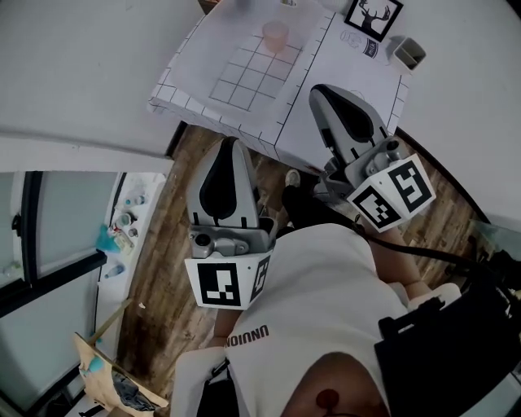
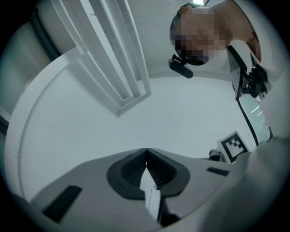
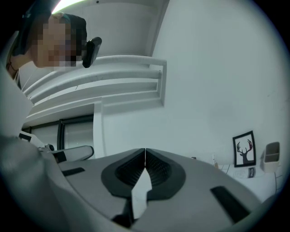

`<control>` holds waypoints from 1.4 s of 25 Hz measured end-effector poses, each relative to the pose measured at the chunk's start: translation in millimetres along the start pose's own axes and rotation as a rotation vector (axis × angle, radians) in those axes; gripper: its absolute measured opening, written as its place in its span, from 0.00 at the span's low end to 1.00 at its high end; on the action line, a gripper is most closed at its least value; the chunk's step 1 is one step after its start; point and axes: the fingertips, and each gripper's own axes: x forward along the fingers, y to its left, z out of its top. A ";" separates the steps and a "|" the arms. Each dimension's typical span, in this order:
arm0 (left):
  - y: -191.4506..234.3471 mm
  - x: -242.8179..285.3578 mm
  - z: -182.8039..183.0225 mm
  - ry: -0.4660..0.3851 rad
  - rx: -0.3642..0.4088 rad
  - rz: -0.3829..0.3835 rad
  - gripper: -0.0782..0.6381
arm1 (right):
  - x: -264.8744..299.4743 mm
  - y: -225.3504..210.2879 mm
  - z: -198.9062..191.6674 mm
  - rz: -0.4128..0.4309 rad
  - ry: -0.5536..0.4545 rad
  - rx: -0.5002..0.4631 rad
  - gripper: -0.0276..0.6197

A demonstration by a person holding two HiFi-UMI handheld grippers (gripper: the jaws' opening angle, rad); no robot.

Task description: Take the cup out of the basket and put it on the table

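A translucent pink cup (image 1: 275,34) stands upright on the gridded white sheet of the table (image 1: 342,89) at the top of the head view. No basket is in view. My left gripper (image 1: 232,143) is held close to the person's body over the wooden floor, well short of the table, shut with nothing in it. Further right, my right gripper (image 1: 322,88) hangs over the table's near edge, also shut and empty. The left gripper view shows only ceiling beyond the touching tips of the left gripper (image 2: 146,149). In the right gripper view, the right gripper (image 3: 145,149) points at a white wall.
A framed deer picture (image 1: 373,16) and a small grey holder (image 1: 407,53) stand at the table's far right; the deer picture (image 3: 244,148) also shows in the right gripper view. A shelf with small bottles (image 1: 122,224) sits low on the left. The floor (image 1: 167,269) is wood.
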 end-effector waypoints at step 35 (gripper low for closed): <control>50.6 265.4 -67.3 0.263 0.071 -0.415 0.13 | 82.6 -139.8 22.9 -0.305 -0.064 0.009 0.07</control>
